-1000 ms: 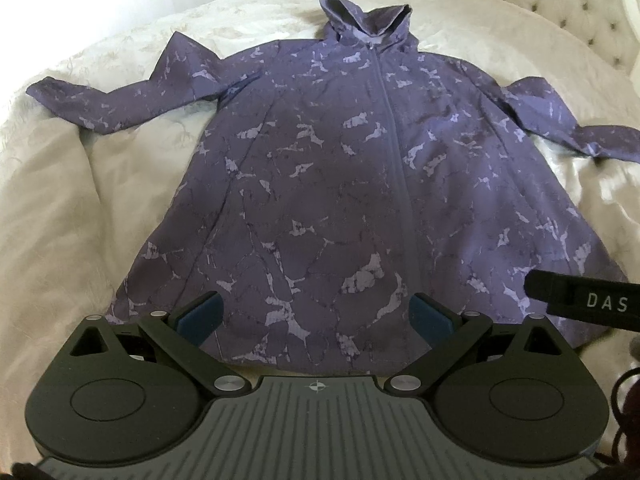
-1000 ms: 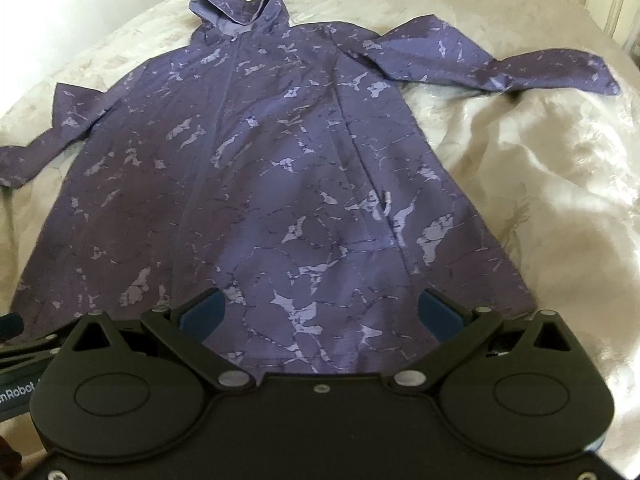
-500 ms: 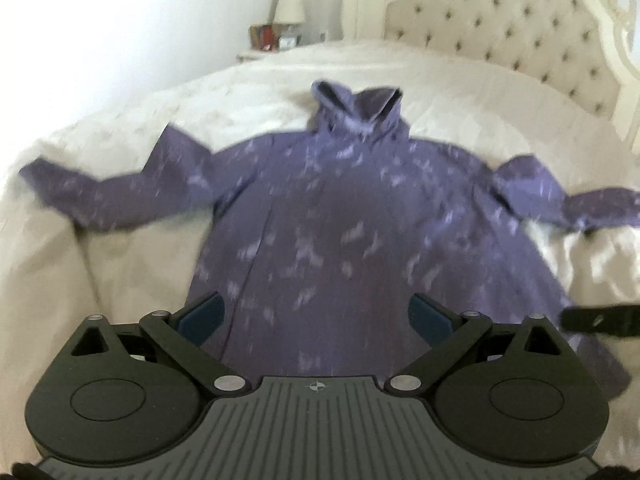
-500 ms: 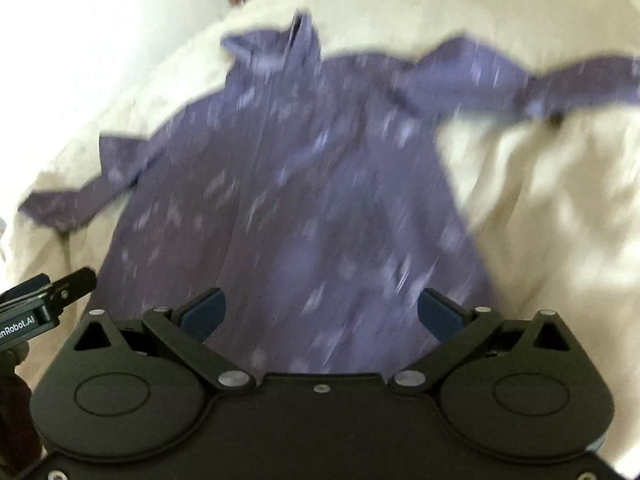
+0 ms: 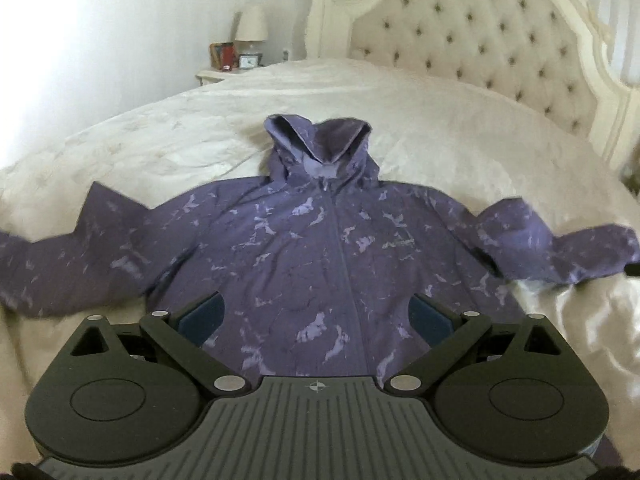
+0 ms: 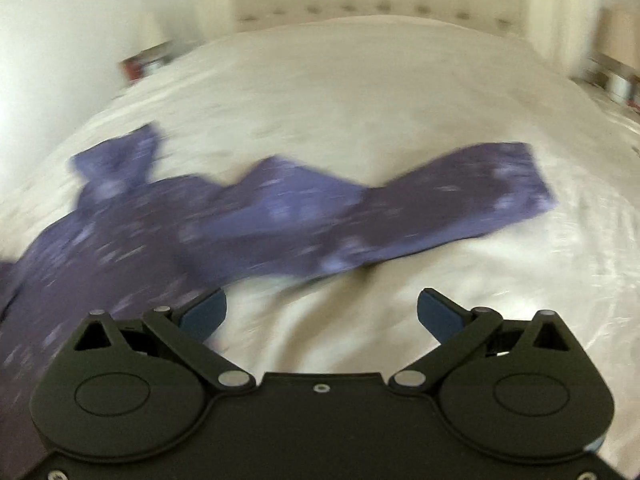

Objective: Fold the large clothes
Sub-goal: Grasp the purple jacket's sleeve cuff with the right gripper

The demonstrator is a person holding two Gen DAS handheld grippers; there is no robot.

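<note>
Jacket first: the purple hooded zip-front jacket with pale marbled blotches [image 5: 332, 264] lies spread flat, front up, on the cream quilted bedspread [image 5: 420, 120], its hood toward the tufted cream headboard [image 5: 472, 36] and both sleeves stretched out to either side of the zip. Nothing is folded yet, so I judge the step in hand to be the first sleeve fold.

My left gripper [image 5: 316, 316] hangs above the jacket's body, on the hem side of the hood, with its blue-padded fingers wide apart and nothing between them. My right gripper [image 6: 322, 312] is likewise spread and empty; it looks over bare bedspread on the hem side of the jacket's right sleeve [image 6: 460, 196], with the cuff farther from the zip than the gripper is. That view is smeared, so I cannot tell how high the gripper sits above the bedding.

To do this well, I think I should take the right sleeve close to the cuff, pinching only the sleeve cloth and not the bedspread under it, which looks soft and liable to bunch up into the fingers. Then I carry the cuff across toward the zip and lay it flat on the chest, with the left gripper pressing near the shoulder on that side as an anchor. The fabric looks thin and slippery, so a shallow bite may slide out.
</note>
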